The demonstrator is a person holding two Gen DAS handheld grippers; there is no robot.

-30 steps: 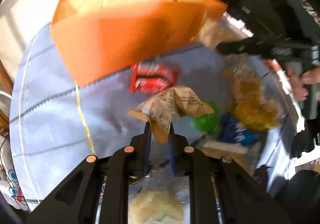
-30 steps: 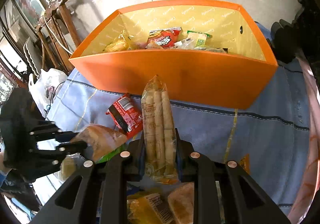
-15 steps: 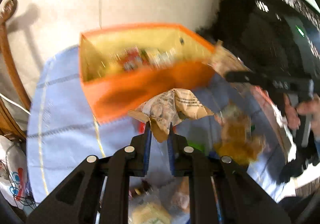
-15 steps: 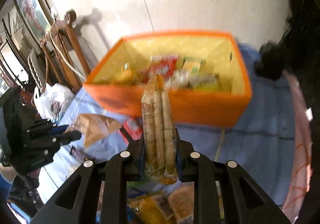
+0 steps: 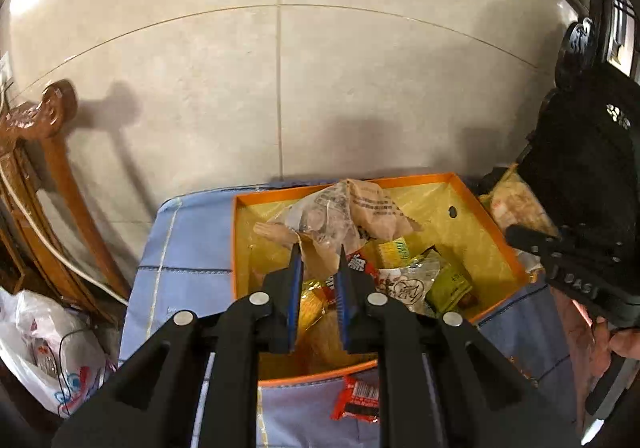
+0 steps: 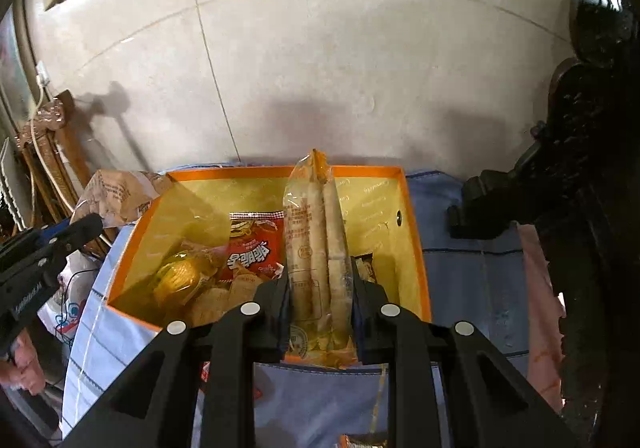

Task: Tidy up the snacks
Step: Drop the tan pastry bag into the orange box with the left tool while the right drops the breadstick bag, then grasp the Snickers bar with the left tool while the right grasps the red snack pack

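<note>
An orange box (image 5: 496, 232) with a yellow lining holds several snack packets and stands on a blue cloth (image 5: 188, 244). My left gripper (image 5: 319, 252) is shut on a crumpled clear-and-tan snack bag (image 5: 340, 216), held above the box's left half. In the right wrist view the orange box (image 6: 416, 248) lies below my right gripper (image 6: 320, 284), which is shut on a long clear pack of wafer rolls (image 6: 316, 232) standing upright over the box. A red chip bag (image 6: 250, 248) and a yellow packet (image 6: 176, 280) lie inside. The left gripper (image 6: 86, 226) shows at the left edge with its bag (image 6: 116, 196).
A small red packet (image 5: 358, 402) lies on the cloth in front of the box. A wooden chair (image 5: 44, 168) and a white plastic bag (image 5: 44, 344) stand at the left. A dark carved chair (image 6: 592, 176) stands at the right. A tiled wall (image 5: 280, 68) rises behind.
Both grippers have risen and moved forward with their packs, from in front of the box to above its open top. The inside of the box has come into view.
</note>
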